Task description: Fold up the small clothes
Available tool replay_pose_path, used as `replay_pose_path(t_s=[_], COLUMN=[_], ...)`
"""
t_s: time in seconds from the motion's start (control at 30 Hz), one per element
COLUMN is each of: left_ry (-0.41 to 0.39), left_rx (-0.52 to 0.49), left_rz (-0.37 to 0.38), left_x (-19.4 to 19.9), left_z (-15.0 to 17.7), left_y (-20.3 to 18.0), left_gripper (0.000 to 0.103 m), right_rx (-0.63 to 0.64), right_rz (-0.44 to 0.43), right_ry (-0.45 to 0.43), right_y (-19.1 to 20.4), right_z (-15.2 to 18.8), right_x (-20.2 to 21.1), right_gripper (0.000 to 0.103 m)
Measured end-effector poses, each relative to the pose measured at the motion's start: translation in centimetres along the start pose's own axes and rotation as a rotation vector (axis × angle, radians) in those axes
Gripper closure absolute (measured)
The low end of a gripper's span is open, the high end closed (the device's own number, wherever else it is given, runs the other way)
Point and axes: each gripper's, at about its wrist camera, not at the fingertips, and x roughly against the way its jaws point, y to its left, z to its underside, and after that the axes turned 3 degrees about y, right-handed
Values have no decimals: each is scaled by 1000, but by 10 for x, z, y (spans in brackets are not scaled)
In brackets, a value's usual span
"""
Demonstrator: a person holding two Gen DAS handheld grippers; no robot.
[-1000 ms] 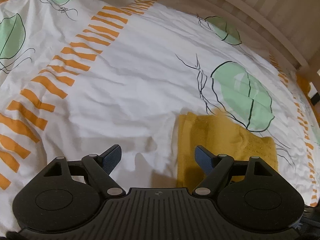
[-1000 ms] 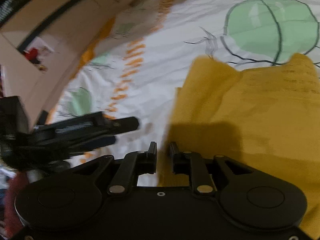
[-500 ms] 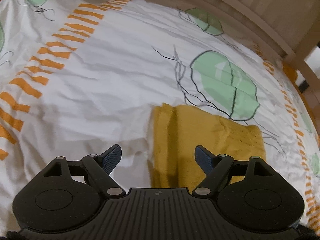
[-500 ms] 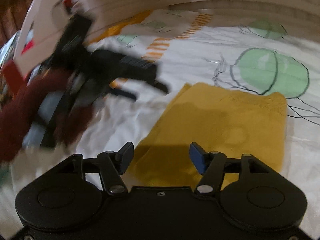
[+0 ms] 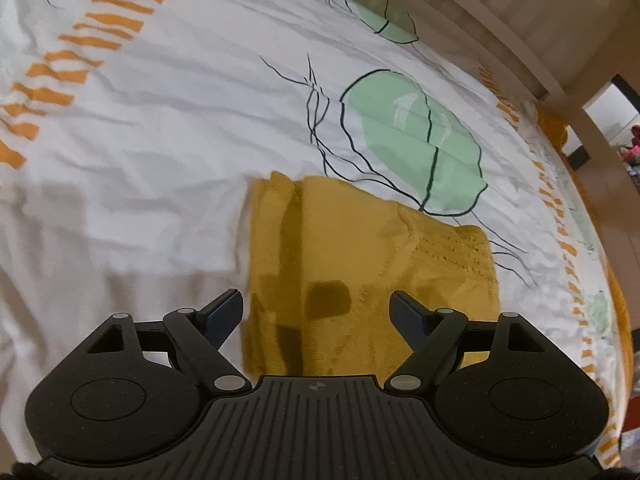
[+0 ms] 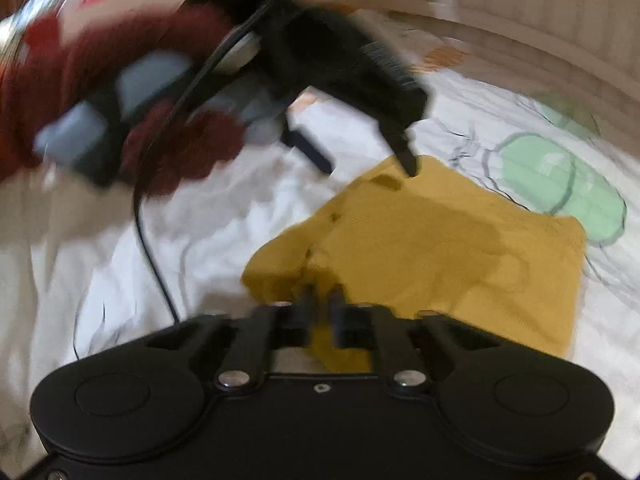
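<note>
A mustard-yellow knit garment (image 5: pixel 360 248) lies folded into a rough rectangle on the bed. My left gripper (image 5: pixel 316 308) hovers over its near edge, open, with the cloth below the gap and nothing pinched. In the right wrist view the same garment (image 6: pixel 440 248) spreads to the right. My right gripper (image 6: pixel 322 304) is shut on its bunched near-left corner. My left gripper (image 6: pixel 369 168) also shows there, blurred, above the garment's far corner.
The sheet (image 5: pixel 160 120) is white with orange dashes and green leaf prints. A pale wooden bed frame (image 5: pixel 480 20) runs along the far side. A person's dark red sleeve (image 6: pixel 180 140) and a black cable (image 6: pixel 152 256) hang over the sheet at left.
The left gripper has drifted over the garment, which now sits between its open fingers. The right gripper rolled level, opened wide, then closed on the garment's near corner.
</note>
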Motion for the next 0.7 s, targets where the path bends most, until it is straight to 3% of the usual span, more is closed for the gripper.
replay_pose_path(t_s=[0.07,0.23,0.57,0.6,0.63,0.67,0.7], left_ry=[7,33,79,64,40,13,-6], left_rx=[8,35,45,46,43,35,34], left_rz=[14,48,77,82,83,96,133], left_x=[-3,-13,-37,-36,-35,-33,-32], left_z=[-1,-3,1,1,2,3,4], left_y=[0,-4,-10,-10,-10,-8,-6], left_gripper=[23,23,25,42,76,90,90], right_rx=[-137,-312,-328,-319,-312,-311,-310], right_rz=[-28,-37,-86,-83,-84,-88,-91], right_ry=[-59,-129,-122,-119,-115,-112,-108], right_y=[-19,-53,-51,-50,-49,-48,-48], right_z=[0,1,6,8,9,10,11], right_x=[12,31,32,32,30,29,27], right_gripper=[92,92,91,92,92,92,92])
